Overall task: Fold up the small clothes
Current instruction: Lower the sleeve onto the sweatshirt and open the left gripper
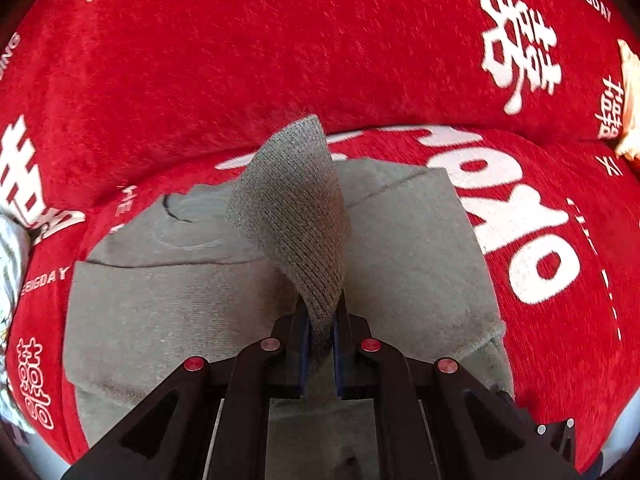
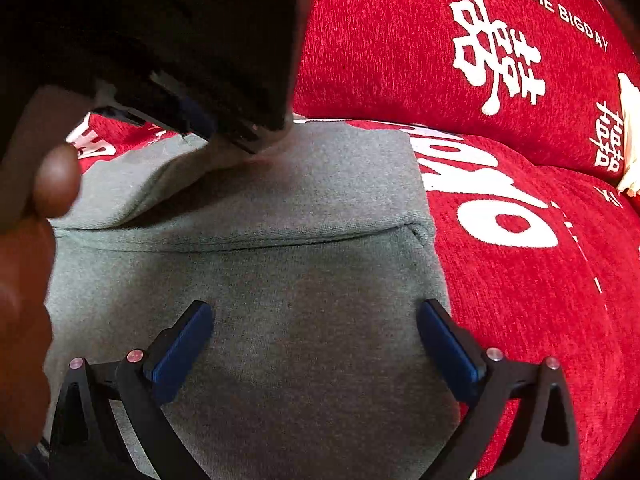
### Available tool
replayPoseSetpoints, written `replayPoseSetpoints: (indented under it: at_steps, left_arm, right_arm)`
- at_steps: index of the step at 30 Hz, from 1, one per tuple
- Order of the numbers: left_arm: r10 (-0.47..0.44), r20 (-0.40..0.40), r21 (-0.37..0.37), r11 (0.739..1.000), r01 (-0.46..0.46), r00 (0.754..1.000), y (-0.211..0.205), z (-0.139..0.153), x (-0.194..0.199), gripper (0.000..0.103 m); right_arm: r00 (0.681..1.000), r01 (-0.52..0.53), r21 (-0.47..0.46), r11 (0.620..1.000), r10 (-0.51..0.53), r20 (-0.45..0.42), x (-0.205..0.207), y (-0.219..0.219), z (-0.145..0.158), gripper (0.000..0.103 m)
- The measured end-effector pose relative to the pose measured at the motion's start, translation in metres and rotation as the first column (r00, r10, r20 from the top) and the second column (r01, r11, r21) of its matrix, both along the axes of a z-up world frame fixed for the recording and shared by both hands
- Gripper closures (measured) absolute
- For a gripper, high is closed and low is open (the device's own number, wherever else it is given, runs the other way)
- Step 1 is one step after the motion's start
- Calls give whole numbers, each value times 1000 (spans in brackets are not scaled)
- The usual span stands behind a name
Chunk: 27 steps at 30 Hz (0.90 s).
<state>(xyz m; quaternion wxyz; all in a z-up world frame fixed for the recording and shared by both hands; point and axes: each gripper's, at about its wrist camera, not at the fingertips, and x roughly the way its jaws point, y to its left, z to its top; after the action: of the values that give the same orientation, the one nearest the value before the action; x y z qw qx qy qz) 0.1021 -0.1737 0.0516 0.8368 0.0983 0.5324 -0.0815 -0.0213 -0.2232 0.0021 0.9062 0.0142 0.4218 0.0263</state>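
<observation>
A small grey knit garment point(image 1: 408, 240) lies partly folded on the red sofa seat; it also shows in the right wrist view point(image 2: 304, 280). My left gripper point(image 1: 320, 320) is shut on a ribbed grey flap point(image 1: 292, 208) of the garment and holds it raised above the rest of it. My right gripper point(image 2: 314, 320) is open and empty, its blue pads point(image 2: 182, 348) spread just above the near part of the garment. The left gripper's dark body point(image 2: 200, 116) hangs over the garment's far left part in the right wrist view.
The red sofa cover point(image 1: 248, 52) with white lettering forms the seat and backrest point(image 2: 400, 48). A cream object point(image 1: 630, 100) sits at the far right of the sofa. A hand point(image 2: 36, 240) fills the left edge of the right wrist view. Patterned cloth point(image 1: 10, 280) lies at the left edge.
</observation>
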Motion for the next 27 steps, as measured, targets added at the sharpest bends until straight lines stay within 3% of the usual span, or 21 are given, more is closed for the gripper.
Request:
replayPoseSetpoints:
  at_steps: [21, 27]
  left_arm:
    - [-91, -53, -54, 995, 88, 994, -14, -17, 13, 93]
    - [-137, -114, -84, 988, 128, 984, -21, -27, 18, 93]
  right_arm:
    - [1000, 3, -5, 1000, -3, 4, 0, 3, -1, 1]
    - [1000, 2, -16, 1000, -2, 3, 0, 4, -1, 1]
